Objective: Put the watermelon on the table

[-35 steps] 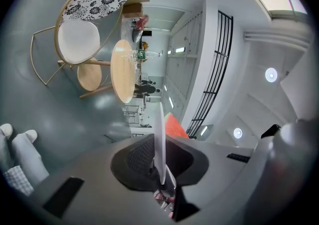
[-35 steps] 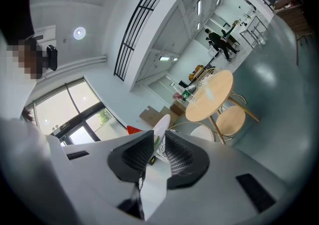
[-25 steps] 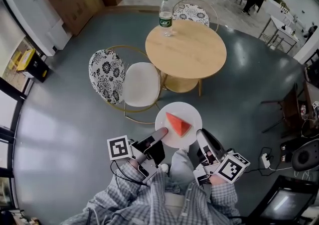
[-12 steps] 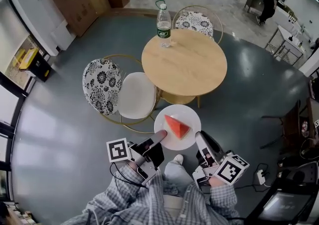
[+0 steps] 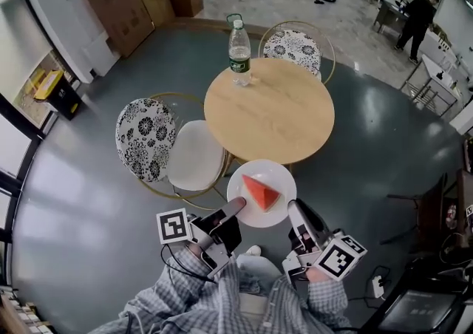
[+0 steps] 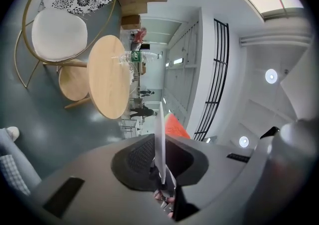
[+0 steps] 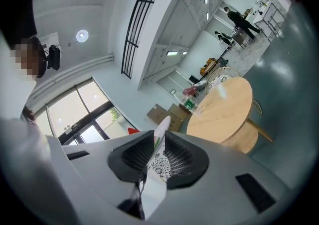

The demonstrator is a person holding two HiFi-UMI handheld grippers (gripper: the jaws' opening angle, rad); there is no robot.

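Observation:
A red wedge of watermelon (image 5: 260, 191) lies on a round white plate (image 5: 281, 177). I hold the plate level between both grippers, just short of the near edge of the round wooden table (image 5: 270, 111). My left gripper (image 5: 238, 205) is shut on the plate's left rim, my right gripper (image 5: 293, 209) on its right rim. In the left gripper view the plate (image 6: 159, 129) shows edge-on between the jaws of the left gripper (image 6: 159, 158), with the watermelon (image 6: 175, 125) behind it. In the right gripper view the plate's rim (image 7: 161, 130) sits between the jaws of the right gripper (image 7: 157, 153).
A water bottle (image 5: 239, 46) stands at the table's far left edge. A white-seated chair with a patterned back (image 5: 174, 149) stands left of the table, and a second patterned chair (image 5: 293, 46) behind it. Cardboard boxes (image 5: 122, 0) lean on the far wall.
Both grippers have carried the plate with the watermelon forward toward the table. The table's near edge is now right in front of the plate. The grip is unchanged.

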